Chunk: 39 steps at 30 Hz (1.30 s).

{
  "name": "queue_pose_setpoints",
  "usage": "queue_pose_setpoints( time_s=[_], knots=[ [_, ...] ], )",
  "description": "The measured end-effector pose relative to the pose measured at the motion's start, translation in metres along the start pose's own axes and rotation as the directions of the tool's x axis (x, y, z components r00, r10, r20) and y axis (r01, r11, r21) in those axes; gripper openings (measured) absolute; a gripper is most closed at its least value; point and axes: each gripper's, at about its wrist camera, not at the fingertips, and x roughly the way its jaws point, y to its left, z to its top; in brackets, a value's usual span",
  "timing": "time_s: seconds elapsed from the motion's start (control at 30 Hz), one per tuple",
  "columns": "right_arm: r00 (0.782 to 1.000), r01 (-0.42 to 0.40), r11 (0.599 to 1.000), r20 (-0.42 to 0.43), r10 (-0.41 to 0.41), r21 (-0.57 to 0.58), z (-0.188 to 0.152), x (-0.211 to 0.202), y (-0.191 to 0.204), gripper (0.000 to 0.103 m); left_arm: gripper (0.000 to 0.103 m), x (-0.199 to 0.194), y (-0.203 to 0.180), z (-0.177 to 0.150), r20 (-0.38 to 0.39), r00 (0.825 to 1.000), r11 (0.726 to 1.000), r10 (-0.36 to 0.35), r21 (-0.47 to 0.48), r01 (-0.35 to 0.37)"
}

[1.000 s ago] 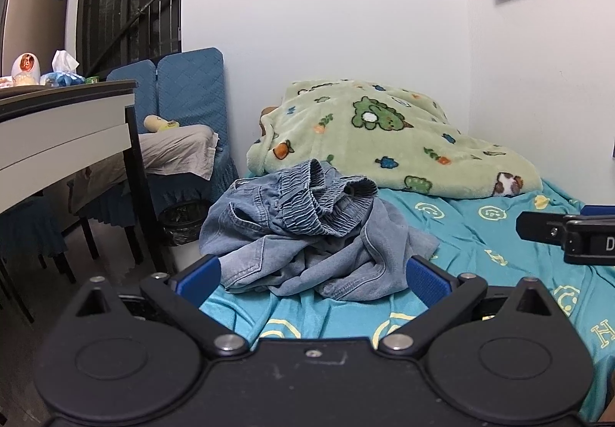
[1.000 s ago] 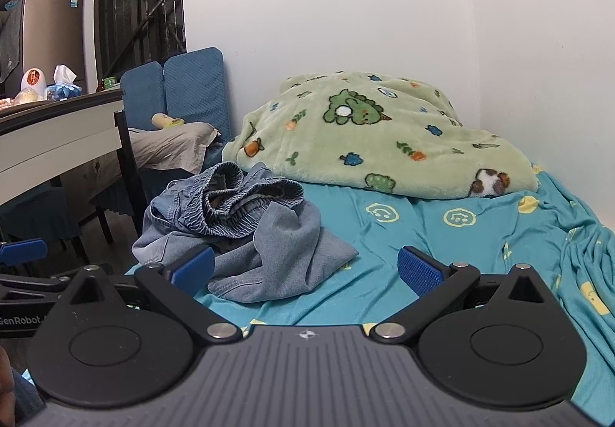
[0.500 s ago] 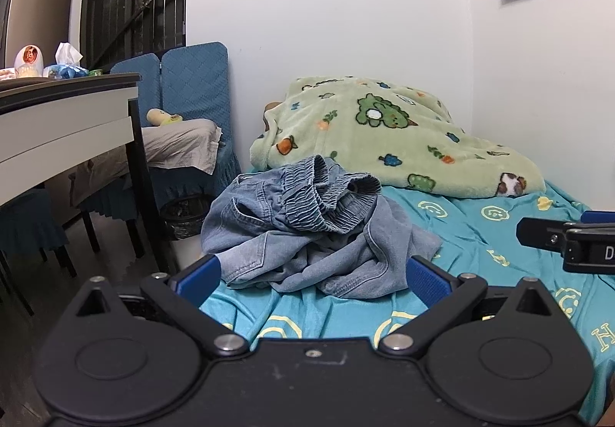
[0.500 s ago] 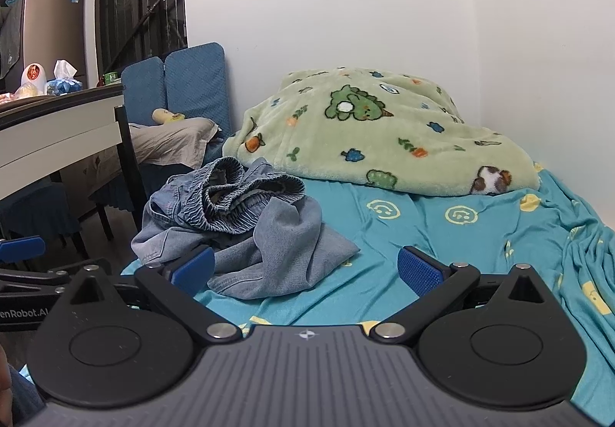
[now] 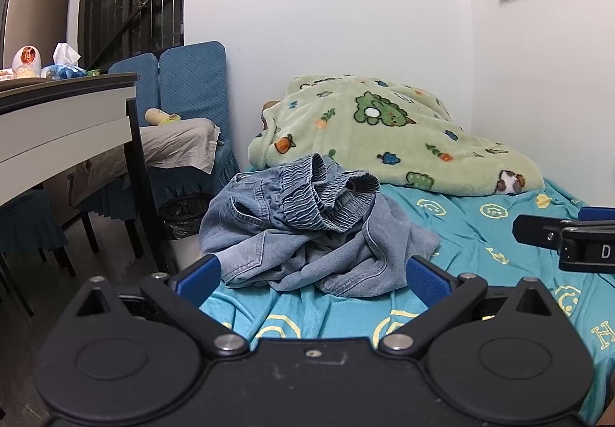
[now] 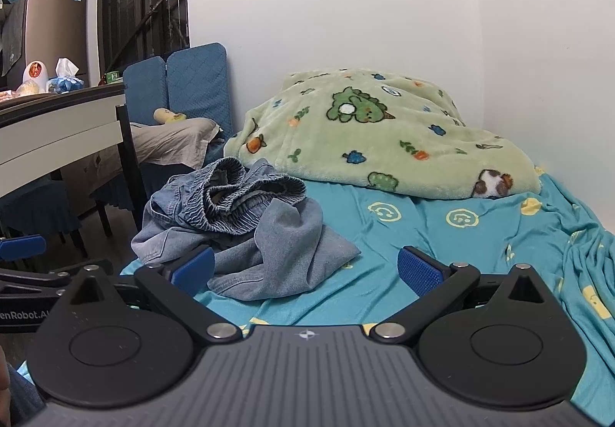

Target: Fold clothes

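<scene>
A crumpled pair of light blue denim trousers point(image 5: 307, 227) lies in a heap on the teal bed sheet point(image 5: 480, 235), near the bed's left edge; it also shows in the right wrist view point(image 6: 246, 227). My left gripper point(image 5: 313, 275) is open and empty, just in front of the heap. My right gripper point(image 6: 305, 269) is open and empty, in front of the heap's right side. The right gripper's body shows at the right edge of the left wrist view point(image 5: 569, 238).
A green cartoon-print blanket point(image 5: 384, 138) is piled at the head of the bed against the white wall. A table point(image 5: 65, 119) with small items, blue-covered chairs point(image 5: 184, 88) and a bin point(image 5: 182, 215) stand left of the bed.
Both grippers have dropped slightly and edged closer to the trousers. The trousers have not moved. Both grippers stay open.
</scene>
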Motion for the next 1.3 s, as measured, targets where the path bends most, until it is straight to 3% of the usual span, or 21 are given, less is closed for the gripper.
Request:
queue_pose_setpoints(
  time_s=[0.27, 0.53, 0.9, 1.13, 1.3],
  knots=[
    [1.0, 0.0, 1.0, 0.007, 0.0, 0.011, 0.0, 0.0, -0.001, 0.103, 0.103, 0.001, 0.0, 0.003, -0.004, 1.0, 1.0, -0.002, 0.001, 0.002],
    [1.0, 0.019, 1.0, -0.022, -0.018, 0.018, 0.002, 0.013, -0.002, 0.103, 0.103, 0.034, -0.002, 0.033, -0.04, 0.999, 1.0, 0.002, 0.016, -0.001],
    [1.0, -0.01, 1.0, -0.029, 0.01, 0.002, 0.005, 0.035, 0.001, 0.103, 0.102, 0.138, 0.002, 0.067, -0.076, 0.994, 0.995, 0.078, 0.072, -0.072],
    [0.997, -0.014, 0.998, -0.069, 0.018, 0.059, -0.002, 0.055, -0.011, 0.103, 0.102, 0.205, 0.015, 0.09, -0.12, 0.987, 0.994, 0.105, 0.046, -0.1],
    [0.994, -0.012, 0.985, -0.109, 0.032, 0.174, -0.009, 0.071, -0.027, 0.103, 0.101, 0.251, 0.013, 0.102, -0.143, 0.981, 0.989, 0.134, 0.079, -0.123]
  ],
)
